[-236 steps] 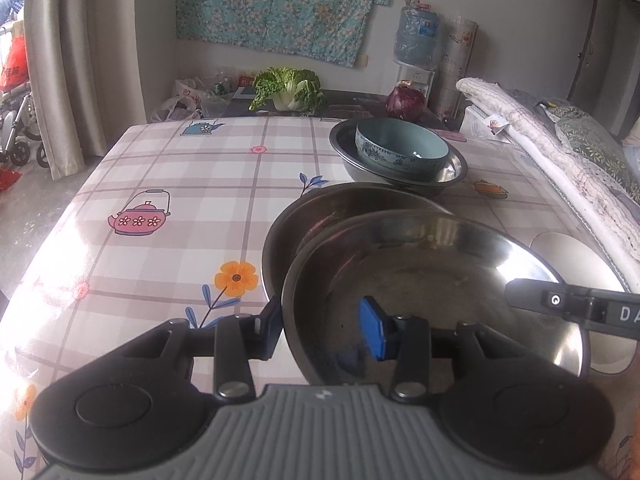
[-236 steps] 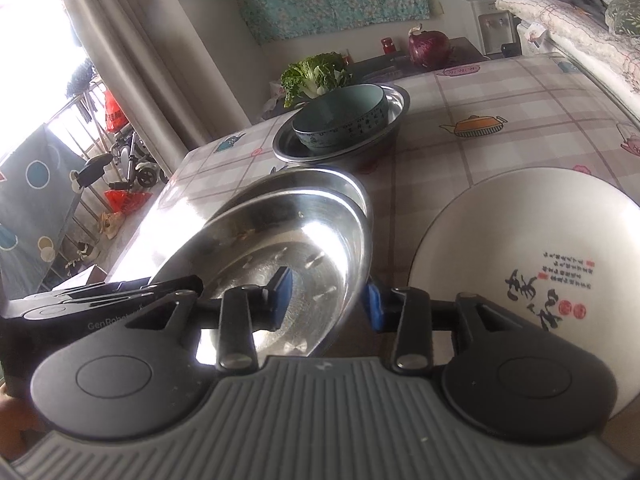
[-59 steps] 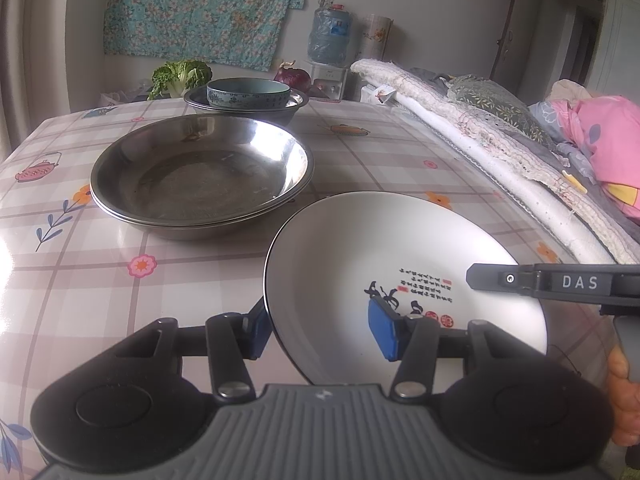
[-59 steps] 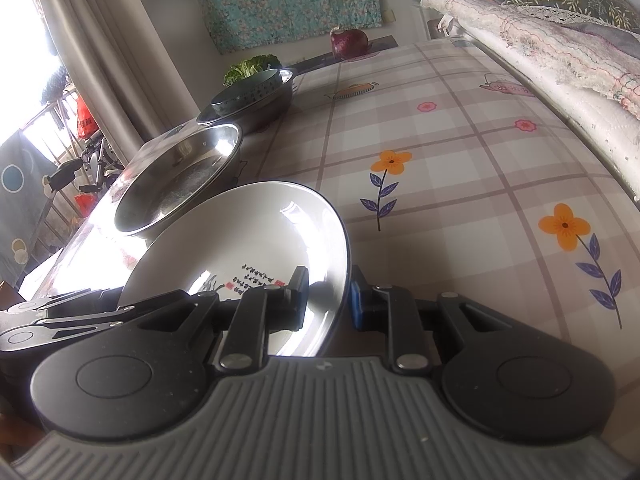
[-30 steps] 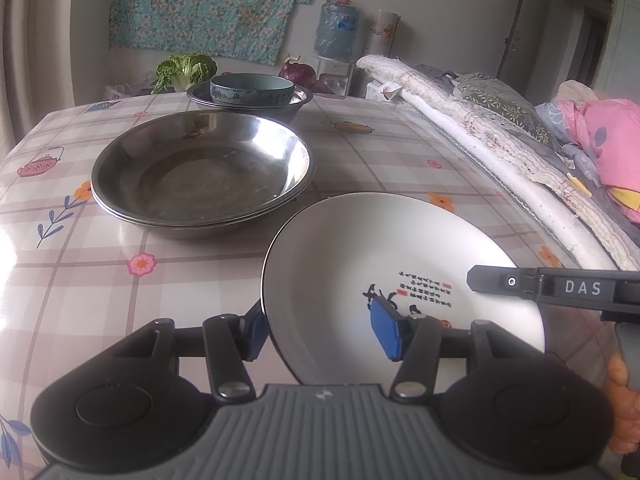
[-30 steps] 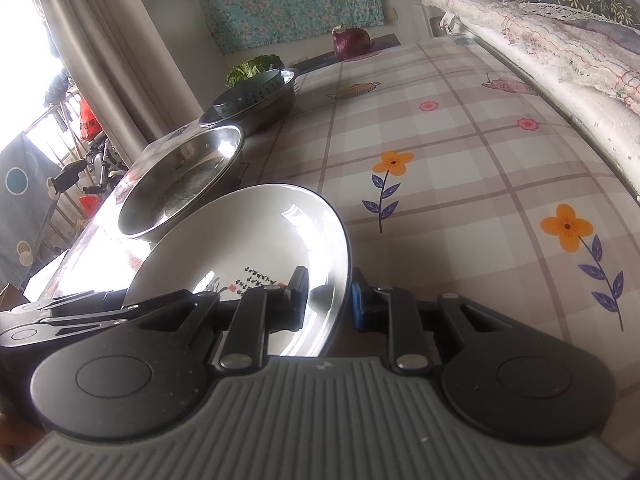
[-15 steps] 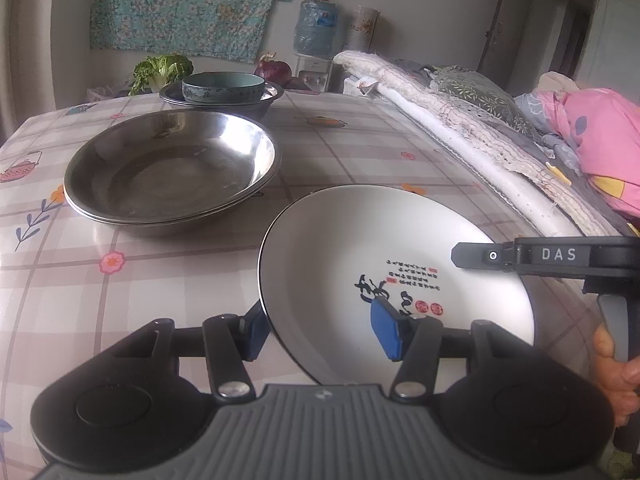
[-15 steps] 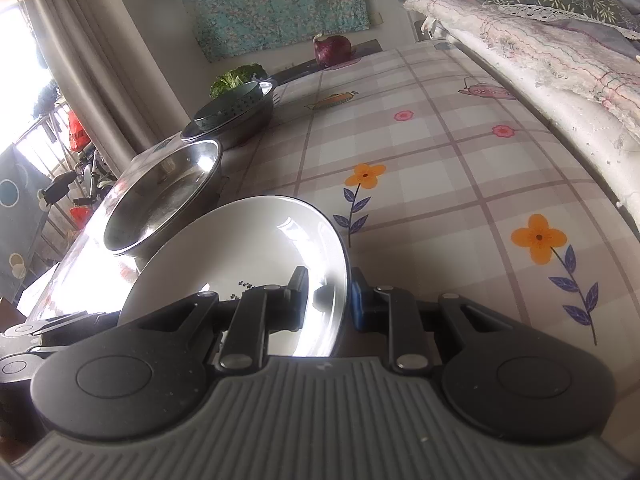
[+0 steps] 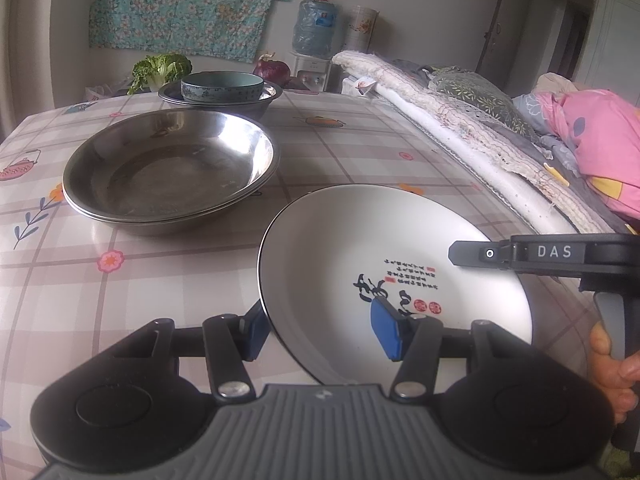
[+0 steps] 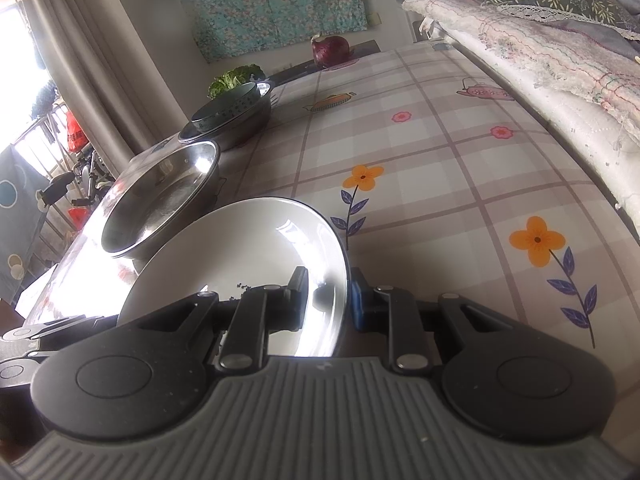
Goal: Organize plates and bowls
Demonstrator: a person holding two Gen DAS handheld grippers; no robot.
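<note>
Checked oilcloth covers the table (image 9: 168, 280), and over its near part the white plate (image 9: 360, 240) sits tilted, its right rim pinched between the narrow-set fingers of the right gripper (image 10: 329, 296) and its left rim running between the half-spread fingers of the left gripper (image 9: 320, 330), one pad under, one over. Whether the left pads actually press I cannot tell, so the glossy rim may slip or pivot in the right pinch. Beyond the fingertips, the steel bowls (image 9: 168, 168) could be clipped.
</note>
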